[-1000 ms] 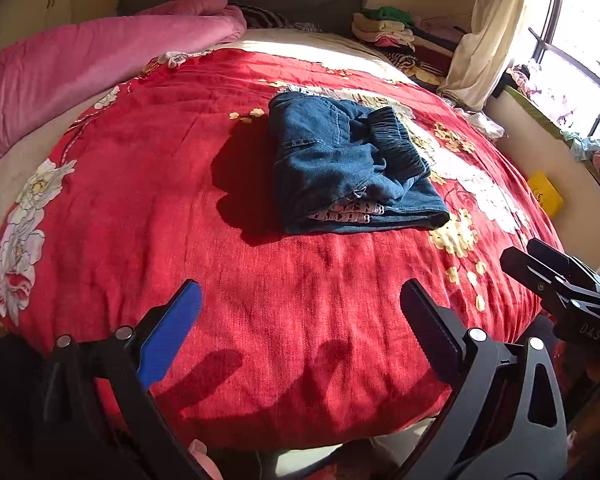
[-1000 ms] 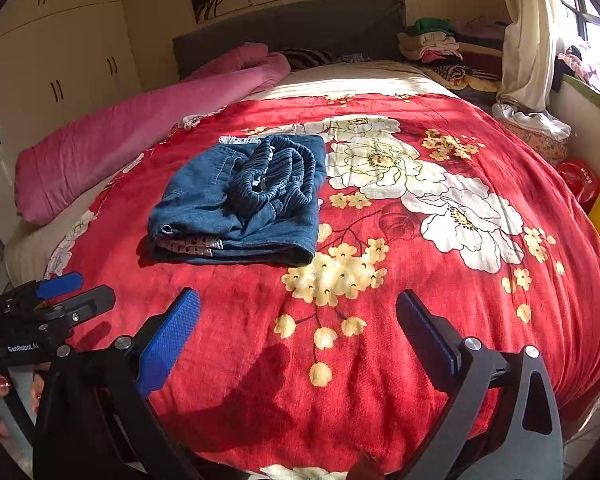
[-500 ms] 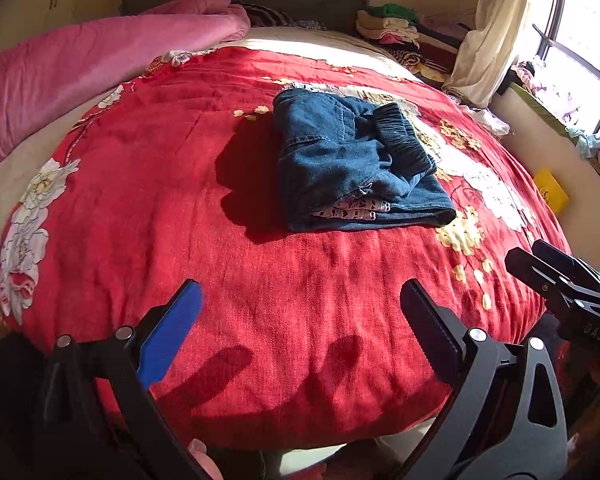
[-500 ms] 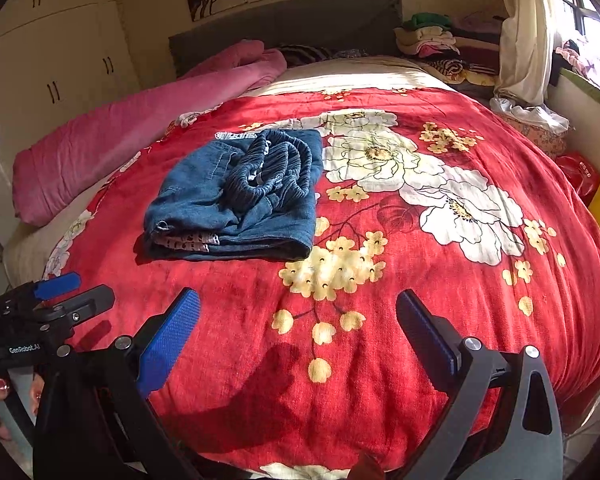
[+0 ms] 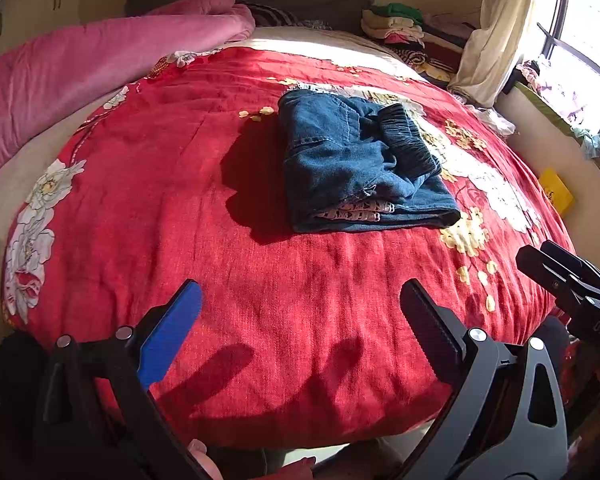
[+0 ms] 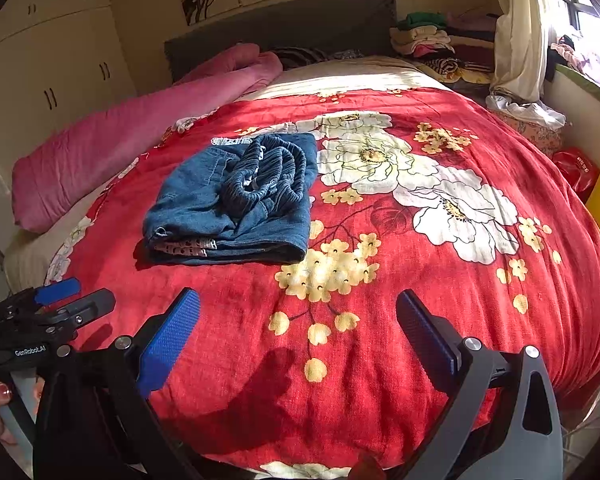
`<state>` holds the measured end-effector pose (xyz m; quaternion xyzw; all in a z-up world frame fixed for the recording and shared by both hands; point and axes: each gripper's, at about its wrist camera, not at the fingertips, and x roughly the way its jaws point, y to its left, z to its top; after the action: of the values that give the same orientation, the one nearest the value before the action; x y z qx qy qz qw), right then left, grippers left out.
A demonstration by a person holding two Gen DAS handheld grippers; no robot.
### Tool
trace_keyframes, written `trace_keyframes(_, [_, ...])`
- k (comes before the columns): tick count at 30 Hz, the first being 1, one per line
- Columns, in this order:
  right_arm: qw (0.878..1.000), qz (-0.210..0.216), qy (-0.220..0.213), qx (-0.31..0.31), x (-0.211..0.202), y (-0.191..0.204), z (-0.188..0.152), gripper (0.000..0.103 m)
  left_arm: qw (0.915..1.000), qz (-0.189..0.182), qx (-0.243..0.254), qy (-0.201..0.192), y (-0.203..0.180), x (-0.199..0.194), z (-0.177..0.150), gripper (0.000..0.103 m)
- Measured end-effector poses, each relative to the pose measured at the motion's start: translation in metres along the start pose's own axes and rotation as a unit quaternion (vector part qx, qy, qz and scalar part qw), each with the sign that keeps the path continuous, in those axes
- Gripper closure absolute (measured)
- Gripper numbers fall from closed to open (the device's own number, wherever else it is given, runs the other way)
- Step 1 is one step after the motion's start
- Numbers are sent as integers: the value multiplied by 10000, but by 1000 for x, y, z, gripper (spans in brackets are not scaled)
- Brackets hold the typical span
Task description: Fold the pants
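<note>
Folded pants (image 5: 360, 164) lie mid-blanket (image 5: 148, 200), bare cloth all round. Left gripper (image 5: 300, 312) and right gripper (image 6: 298, 316) hang spread wide, empty, over the near edge.

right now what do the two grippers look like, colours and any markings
Both are black two-finger clamps with silver pivot bolts. The left gripper has one blue textured pad and one black ribbed pad. The right gripper has blue textured pads on both fingers. Seen from the right wrist, the left unit's body carries white "GenRobot.AI" lettering; the right unit's body reads "DAS".
</note>
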<state>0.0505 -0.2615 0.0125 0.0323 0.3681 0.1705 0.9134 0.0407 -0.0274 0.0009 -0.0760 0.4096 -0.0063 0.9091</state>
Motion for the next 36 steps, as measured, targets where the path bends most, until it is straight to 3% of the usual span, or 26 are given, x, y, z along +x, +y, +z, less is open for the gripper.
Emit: trace_keyframes(36, [10000, -20, 22, 61, -6, 2, -1, 5, 10000, 4, 58, -72, -1, -7, 0, 10])
